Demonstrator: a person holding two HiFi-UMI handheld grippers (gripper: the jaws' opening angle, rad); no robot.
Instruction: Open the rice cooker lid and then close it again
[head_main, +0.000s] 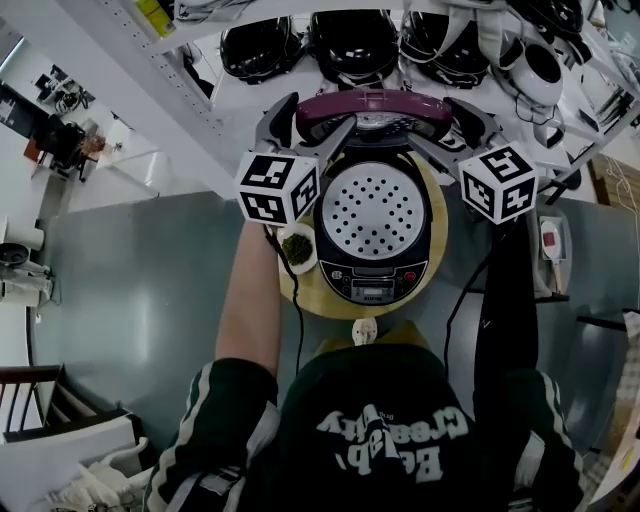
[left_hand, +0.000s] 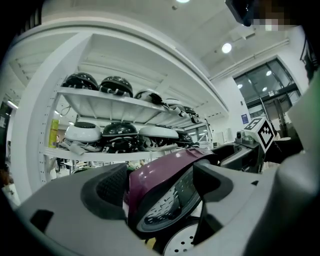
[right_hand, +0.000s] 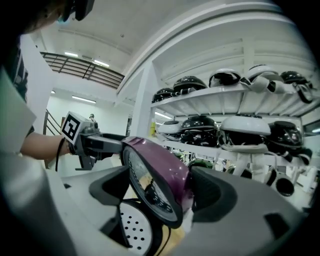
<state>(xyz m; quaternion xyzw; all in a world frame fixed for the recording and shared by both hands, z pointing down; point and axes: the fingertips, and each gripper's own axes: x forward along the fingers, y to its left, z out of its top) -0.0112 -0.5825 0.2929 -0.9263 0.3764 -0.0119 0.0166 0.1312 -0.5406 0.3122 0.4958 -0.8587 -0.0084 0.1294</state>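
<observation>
The upright lid (head_main: 372, 103) is straddled at its side edges by the left tool (head_main: 308, 125) and right tool (head_main: 448, 130), both wide open, nothing gripped.

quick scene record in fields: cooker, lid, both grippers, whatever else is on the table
rice cooker: on a round wooden board on the grey table
lid: purple, raised, open at the back
pot opening: perforated metal plate showing
left gripper: jaws open, lid's left edge between them
right gripper: jaws open, lid's right edge between them
small dish of greens: on the board, left of the cooker
shelf of helmets: behind the table
</observation>
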